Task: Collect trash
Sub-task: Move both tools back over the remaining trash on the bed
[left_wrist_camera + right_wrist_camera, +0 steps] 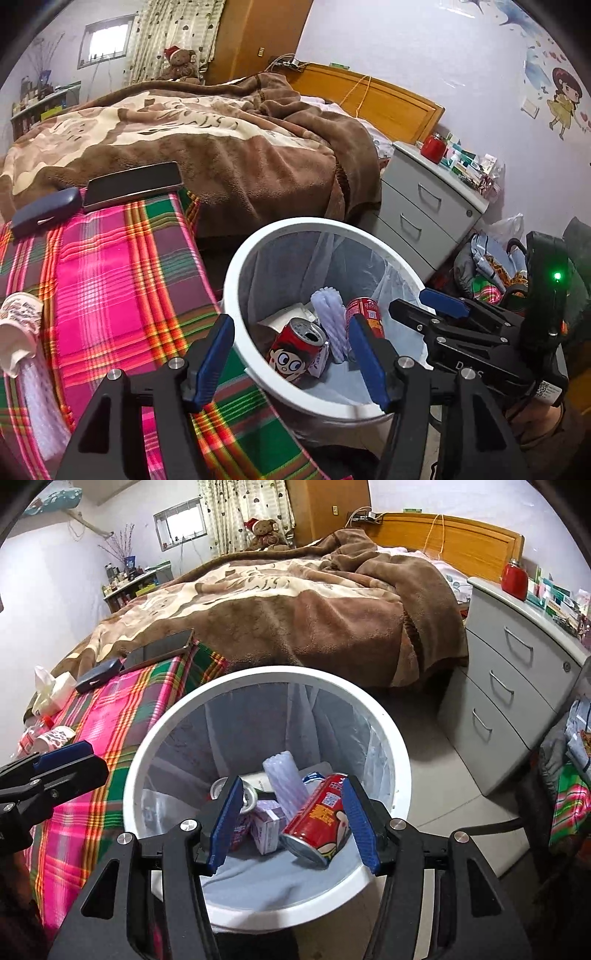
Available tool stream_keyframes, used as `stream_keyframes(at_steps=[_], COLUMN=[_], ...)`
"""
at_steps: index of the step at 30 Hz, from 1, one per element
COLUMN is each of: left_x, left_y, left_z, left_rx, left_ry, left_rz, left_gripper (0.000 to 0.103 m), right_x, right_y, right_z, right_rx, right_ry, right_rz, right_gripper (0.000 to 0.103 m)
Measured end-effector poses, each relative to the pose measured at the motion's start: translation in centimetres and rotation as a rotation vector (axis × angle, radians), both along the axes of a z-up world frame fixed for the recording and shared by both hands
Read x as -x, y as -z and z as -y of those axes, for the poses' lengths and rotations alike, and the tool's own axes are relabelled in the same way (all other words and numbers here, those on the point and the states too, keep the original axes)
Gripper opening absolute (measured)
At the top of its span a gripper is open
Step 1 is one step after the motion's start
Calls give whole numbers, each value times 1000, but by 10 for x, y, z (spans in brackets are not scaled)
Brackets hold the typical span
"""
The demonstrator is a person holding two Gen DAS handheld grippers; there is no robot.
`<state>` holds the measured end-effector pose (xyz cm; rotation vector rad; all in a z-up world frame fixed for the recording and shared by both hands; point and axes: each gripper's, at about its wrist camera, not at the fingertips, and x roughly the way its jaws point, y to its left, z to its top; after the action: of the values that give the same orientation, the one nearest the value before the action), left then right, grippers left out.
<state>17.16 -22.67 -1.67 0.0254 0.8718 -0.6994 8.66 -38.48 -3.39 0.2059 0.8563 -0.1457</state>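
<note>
White-rimmed bin [384, 738] sits beside my plaid cloth [110, 266], holding two red cans [317, 819]. My right gripper [291, 823] hangs released above it; my left gripper [291, 358] is released too. Only my left view shows the crumpled cup [18, 325] up close.

Red cans [319, 821], box [266, 825] inside white bin [258, 910].
</note>
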Motion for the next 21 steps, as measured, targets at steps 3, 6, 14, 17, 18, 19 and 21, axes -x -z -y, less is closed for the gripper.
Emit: stream_keyframes(at_steps=[3,6,14,17,18,19,21], left_x=[3,9,23,28,29,31,33], left_y=[-3,-9,-22,-27,-28,-29,-31], left_z=[-10,-23,-62,-80,-84,-91,-103], left_rx=[4,-8,14,12,14,14,11], left_ry=[-8,-36,-93,-120,-127,-141,-157], left_rz=[5,23,56,69,71,73,83], left_gripper=[64,64,64,64,64,64,64], right_x=[3,3,4,4,4,3,4], right_y=[-5,-8,-19,-23,-24,-25,-26], right_z=[-7,-14,-40,-50,-54,-59,-67], right_rx=[-4,-4,0,-1,0,1,1], right_ry=[-11,-20,-61,-80,-88,-99,-114], right_rz=[12,23,56,67,72,76,80], right_gripper=[57,57,57,57,57,57,57])
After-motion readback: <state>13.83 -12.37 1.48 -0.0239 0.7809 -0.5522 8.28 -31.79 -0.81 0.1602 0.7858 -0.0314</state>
